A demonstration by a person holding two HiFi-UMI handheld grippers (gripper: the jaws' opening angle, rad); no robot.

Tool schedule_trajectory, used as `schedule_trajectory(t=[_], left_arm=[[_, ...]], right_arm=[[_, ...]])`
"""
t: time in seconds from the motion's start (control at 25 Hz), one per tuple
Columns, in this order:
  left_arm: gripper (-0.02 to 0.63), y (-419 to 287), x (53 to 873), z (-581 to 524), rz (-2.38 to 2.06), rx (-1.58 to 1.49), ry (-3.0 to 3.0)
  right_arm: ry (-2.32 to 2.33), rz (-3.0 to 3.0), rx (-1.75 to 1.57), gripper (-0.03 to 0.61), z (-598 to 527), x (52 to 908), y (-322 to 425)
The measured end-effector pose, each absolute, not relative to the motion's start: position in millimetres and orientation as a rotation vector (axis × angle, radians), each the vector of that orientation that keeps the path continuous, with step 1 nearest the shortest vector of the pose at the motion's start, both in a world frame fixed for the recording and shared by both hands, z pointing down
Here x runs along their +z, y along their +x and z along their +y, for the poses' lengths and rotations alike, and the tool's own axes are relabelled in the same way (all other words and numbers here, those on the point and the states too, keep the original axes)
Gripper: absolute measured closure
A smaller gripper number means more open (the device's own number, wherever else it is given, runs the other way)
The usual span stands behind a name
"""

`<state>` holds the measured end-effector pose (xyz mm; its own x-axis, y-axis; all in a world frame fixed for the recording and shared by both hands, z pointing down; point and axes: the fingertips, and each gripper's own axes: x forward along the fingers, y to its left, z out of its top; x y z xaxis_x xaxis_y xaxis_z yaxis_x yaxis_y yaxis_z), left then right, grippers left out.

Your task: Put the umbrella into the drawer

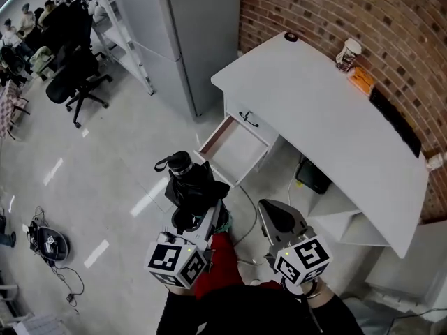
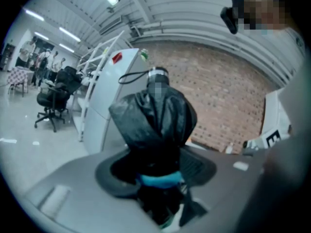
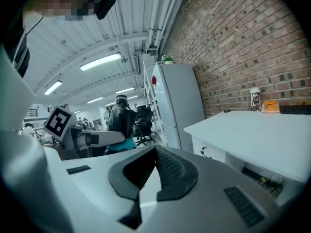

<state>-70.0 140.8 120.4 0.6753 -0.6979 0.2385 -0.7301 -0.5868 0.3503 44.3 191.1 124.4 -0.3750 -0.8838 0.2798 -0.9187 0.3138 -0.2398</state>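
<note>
Head view: folded black umbrella [image 1: 190, 185] in left gripper [image 1: 195, 218], just short of the open drawer [image 1: 234, 149] under white worktop [image 1: 328, 103]; right gripper [image 1: 277, 216] farther from the drawer.
Left gripper view: jaws pinching umbrella's lower end.
Right gripper view: jaws pressed together, empty.
Progress: drawer open, umbrella held; insertion left.

We face a red brick wall [image 1: 335, 12] behind a white desk [image 1: 328, 110], pale glossy floor [image 1: 91, 159] catching streaks of light, tall grey fridge [image 1: 181, 40] beside white shelving [image 1: 115, 19], black office chairs [image 1: 73, 75] beyond, strip lights [image 3: 99, 62] overhead.
</note>
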Motion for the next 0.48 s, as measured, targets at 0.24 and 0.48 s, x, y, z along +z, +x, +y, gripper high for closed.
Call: schedule_trajectory(t=[0.24, 0.48], left_arm=[[0.382, -79.8, 130.5, 89.2, -1.091, 0.126, 2.444], [0.382, -90.7, 147.5, 39.9, -1.057, 0.142, 2.402]], right_arm=[[1.698, -2.438, 0.587, 0.577, 137.3, 130.2, 33.0], [1.719, -2.377, 0.601, 0.577, 89.7, 136.3, 25.2]])
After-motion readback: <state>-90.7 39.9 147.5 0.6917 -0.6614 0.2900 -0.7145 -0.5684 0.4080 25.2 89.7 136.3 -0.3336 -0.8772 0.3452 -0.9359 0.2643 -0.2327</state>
